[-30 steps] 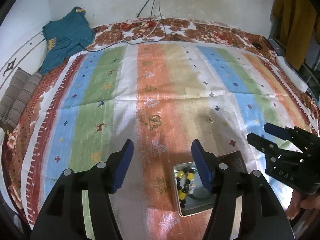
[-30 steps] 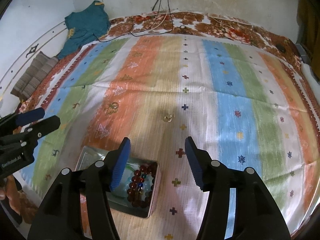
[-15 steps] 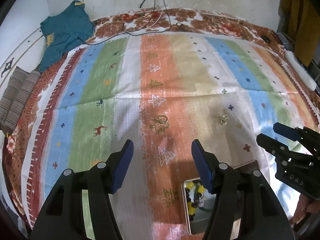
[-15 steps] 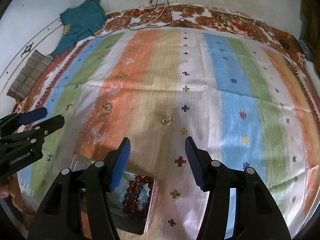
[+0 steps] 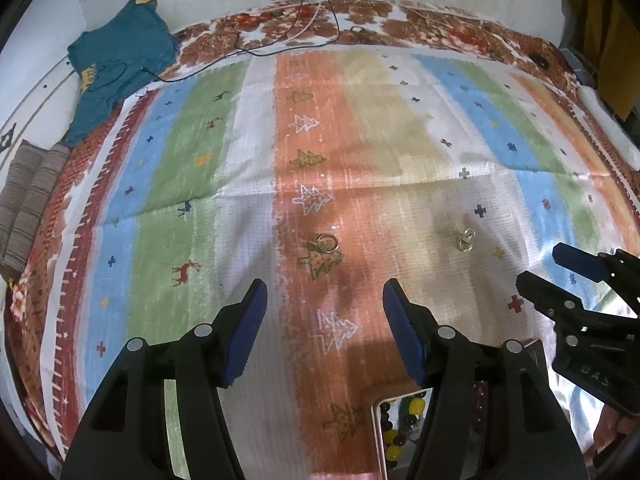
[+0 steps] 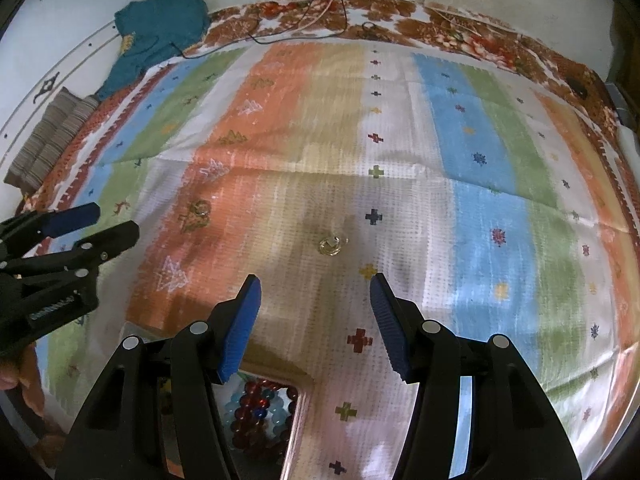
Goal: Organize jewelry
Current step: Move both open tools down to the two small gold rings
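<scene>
Jewelry tin (image 6: 298, 408) holds beaded bracelets (image 6: 256, 404); both grippers (image 5: 322, 312) (image 6: 314, 304), jaws apart, have pulled back, tin now lower in view.

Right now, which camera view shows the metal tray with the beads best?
Neither shows it whole. The right wrist view shows the metal tray a little better: red and pale blue beads are clear between the gripper arms. In the left wrist view, the tray shows only a strip with yellow and dark beads behind the arm.
</scene>
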Available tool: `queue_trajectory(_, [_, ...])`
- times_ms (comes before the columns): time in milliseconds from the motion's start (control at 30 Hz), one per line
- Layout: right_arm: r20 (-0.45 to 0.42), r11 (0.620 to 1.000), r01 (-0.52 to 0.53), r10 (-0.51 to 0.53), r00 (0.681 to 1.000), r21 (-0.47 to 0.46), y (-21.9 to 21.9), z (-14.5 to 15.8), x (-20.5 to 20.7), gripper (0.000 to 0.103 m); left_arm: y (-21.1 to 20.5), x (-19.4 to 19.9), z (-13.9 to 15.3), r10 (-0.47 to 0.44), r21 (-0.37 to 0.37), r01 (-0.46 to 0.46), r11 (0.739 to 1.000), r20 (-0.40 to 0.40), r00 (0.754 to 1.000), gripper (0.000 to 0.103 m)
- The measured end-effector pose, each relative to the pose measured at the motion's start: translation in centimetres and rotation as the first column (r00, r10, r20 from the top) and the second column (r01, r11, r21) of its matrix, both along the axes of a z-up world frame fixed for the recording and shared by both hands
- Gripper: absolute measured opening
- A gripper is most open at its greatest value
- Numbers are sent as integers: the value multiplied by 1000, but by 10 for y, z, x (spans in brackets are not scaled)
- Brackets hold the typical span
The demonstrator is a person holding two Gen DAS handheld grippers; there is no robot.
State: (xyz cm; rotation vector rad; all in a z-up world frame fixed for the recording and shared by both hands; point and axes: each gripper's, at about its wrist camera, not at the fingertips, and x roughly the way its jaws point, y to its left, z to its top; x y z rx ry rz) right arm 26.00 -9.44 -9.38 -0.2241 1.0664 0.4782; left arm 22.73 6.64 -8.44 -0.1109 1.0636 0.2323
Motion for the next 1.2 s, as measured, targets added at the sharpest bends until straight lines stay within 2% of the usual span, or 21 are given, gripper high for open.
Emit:
queue_trajectory(433, [-53, 1000, 6, -8, 999, -26, 5, -22, 23, 57, 5, 24, -23, -11, 5, 12, 1000, -59, 998, 60])
queue_trajectory(867, [-112, 999, 15, -19, 994, -38, 9, -43, 46, 57, 19, 50, -52, -1, -39, -3, 999, -114, 993, 60])
queue_trajectory(1133, [-122, 998, -8, 1, 993, -59, 17, -53, 56, 57, 22, 61, -68, -8, -24, 5, 1000, -136, 991, 60])
queue_trajectory(1200, [-125, 998, -14, 6, 992, -62, 19, -55, 58, 57, 24, 65, -72, -11, -32, 7, 999, -143, 990, 54])
